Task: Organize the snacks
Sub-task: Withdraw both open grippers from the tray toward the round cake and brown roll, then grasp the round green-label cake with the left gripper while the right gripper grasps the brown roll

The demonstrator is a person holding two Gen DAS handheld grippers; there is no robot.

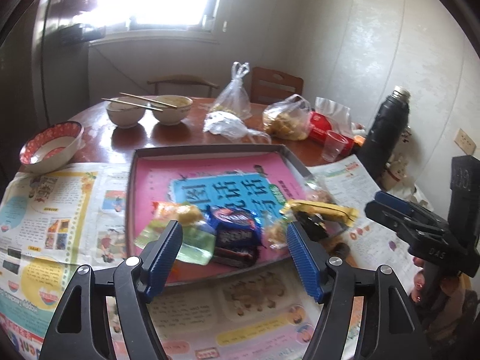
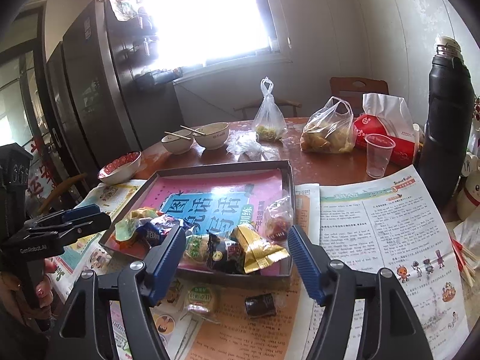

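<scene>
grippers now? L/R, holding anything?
Left gripper: open, holding nothing; snack packets in the tray lie beyond its fingers.
Right gripper: open, holding nothing.

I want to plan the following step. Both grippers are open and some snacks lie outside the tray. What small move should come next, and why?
Probably lower the open right gripper onto the dark wrapped snack on the newspaper and close on it. It and the round green-labelled pastry lie outside the shallow grey tray, where the other snacks are piled.
</scene>
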